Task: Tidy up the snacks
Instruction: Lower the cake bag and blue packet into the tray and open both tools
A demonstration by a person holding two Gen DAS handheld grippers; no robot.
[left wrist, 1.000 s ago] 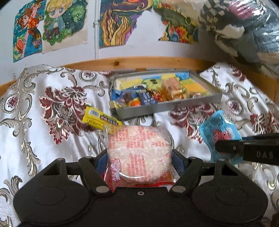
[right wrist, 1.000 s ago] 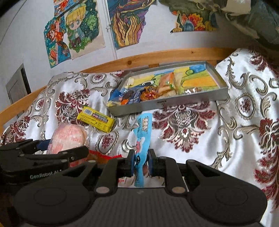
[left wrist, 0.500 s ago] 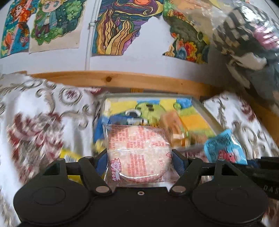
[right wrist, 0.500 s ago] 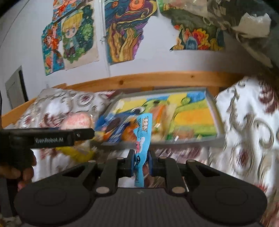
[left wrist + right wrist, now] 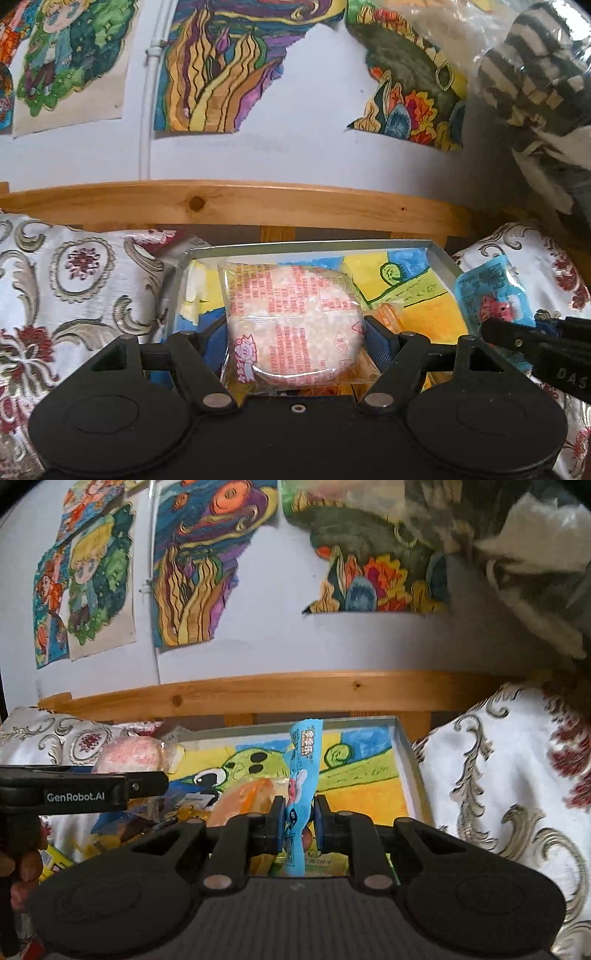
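We had both grippers up over the grey metal tray (image 5: 439,254), each loaded. The left gripper (image 5: 295,336) was clamped on a clear-wrapped round rice cake pack (image 5: 291,317) with pink print, held above the tray's left half; the tray's left wall (image 5: 173,295) sat just beside it, the far rim behind. The right gripper (image 5: 299,812) pinched a slim blue snack packet (image 5: 303,775) edge-on, standing upright over the tray middle. The tray's right half showed bare yellow and green drawn lining (image 5: 369,775), so open room there; an orange-wrapped snack (image 5: 243,797) and dark wrappers (image 5: 129,823) crowded the near-left part. A yellow packet (image 5: 51,860) lay outside the tray at lower left, near a hand (image 5: 22,871) on the left tool's handle. The tray rested on a white cloth with red and silver flourishes (image 5: 74,295), a wooden rail (image 5: 221,203) behind it, coloured drawings (image 5: 195,572) taped on the white wall. Readable writing: "GenRobot.AI" on the left tool (image 5: 74,794), "DAS" on the right tool's finger (image 5: 546,354); the packet print was too small to read.
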